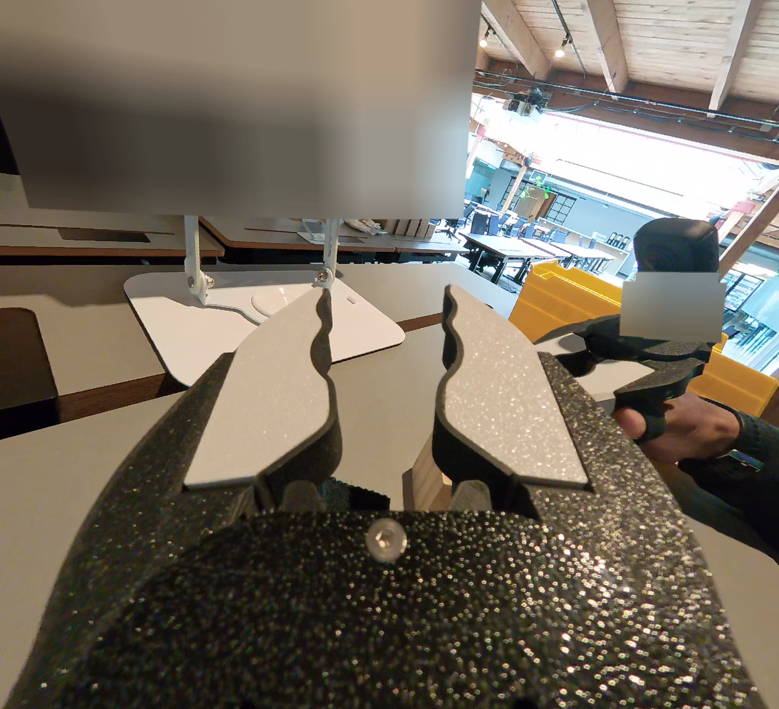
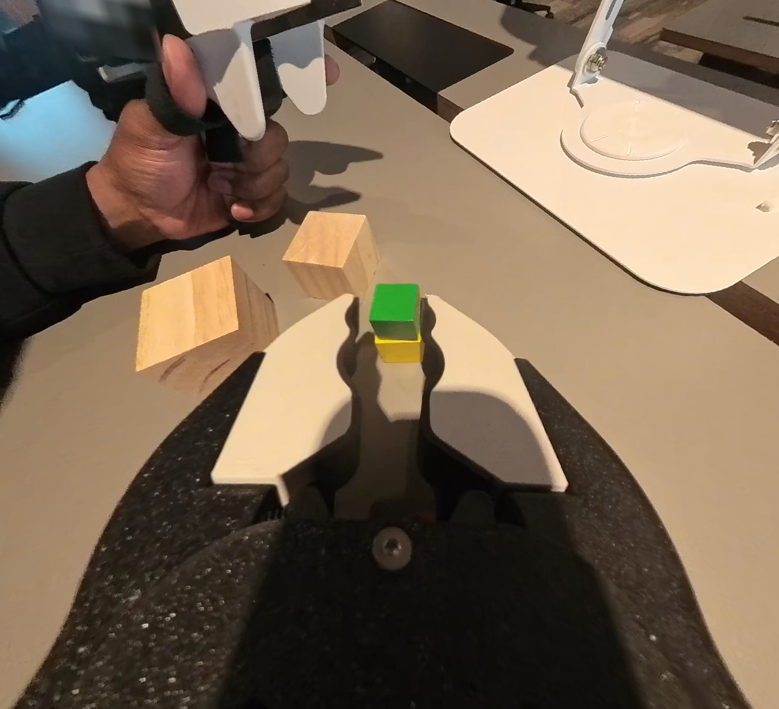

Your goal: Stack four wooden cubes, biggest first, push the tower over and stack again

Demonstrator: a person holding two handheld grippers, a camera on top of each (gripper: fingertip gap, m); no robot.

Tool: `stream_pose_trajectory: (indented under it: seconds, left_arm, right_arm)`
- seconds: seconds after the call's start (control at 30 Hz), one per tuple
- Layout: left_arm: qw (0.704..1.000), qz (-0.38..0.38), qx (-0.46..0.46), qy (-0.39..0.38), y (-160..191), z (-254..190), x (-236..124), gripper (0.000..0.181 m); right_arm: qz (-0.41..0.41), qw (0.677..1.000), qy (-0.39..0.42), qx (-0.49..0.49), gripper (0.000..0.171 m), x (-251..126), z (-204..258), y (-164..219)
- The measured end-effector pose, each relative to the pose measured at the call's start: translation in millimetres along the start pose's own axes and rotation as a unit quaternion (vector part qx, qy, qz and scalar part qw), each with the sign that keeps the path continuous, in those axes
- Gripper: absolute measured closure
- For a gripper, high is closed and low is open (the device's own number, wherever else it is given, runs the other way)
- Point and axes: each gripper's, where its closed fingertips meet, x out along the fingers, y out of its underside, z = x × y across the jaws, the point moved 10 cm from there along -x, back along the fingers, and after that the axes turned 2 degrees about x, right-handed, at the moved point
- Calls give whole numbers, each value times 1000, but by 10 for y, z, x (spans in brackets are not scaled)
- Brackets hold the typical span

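Note:
In the right wrist view a small green cube (image 2: pixel 396 309) sits on a small yellow cube (image 2: pixel 400 349) on the grey table (image 2: pixel 506 309). My right gripper (image 2: pixel 392 296) is open, its fingertips on either side of the green cube with a gap on the left side. A large wooden cube (image 2: pixel 198 322) and a medium wooden cube (image 2: pixel 333 258) lie apart to the left. My left gripper (image 2: pixel 282 115) hangs above them, fingers down, open and empty. In the left wrist view the left gripper (image 1: pixel 385 292) is open, with one wooden cube (image 1: pixel 425 482) partly hidden below it.
A white stand base (image 2: pixel 632 204) with an upright arm stands at the right on the table. A black inset panel (image 2: pixel 421 43) lies at the far edge. A yellow bin (image 1: pixel 560 301) stands beyond the table. The right gripper (image 1: pixel 632 351) shows at the right in the left wrist view. My right fingertips sit around 15 cm from my left ones. The medium wooden cube (image 2: pixel 333 258) is about 4 cm from my right fingertips and 10 cm from my left.

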Motion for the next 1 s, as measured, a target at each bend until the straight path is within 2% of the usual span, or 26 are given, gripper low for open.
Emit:
stream_pose_trajectory:
  seconds: [0.17,0.33,0.47,0.77,1.0]
  left_arm:
    - [1000,16,7,15,6,-24,3,130]
    - [994,90,26,57,25,-57,-31,129]
    - [979,173,59,93,74,-120,-83,130]
    - [934,296,139,141,265,-349,26,129]
    - [925,320,163,124,311,-384,58,128]
  right_arm:
    - [-8,1000,0,11,133,-37,-5,12]
    - [17,1000,23,0,131,-16,40,33]
    - [41,998,43,-22,130,35,82,45]
    - [40,999,33,5,130,31,34,45]
    - [53,998,35,-7,130,54,58,55]
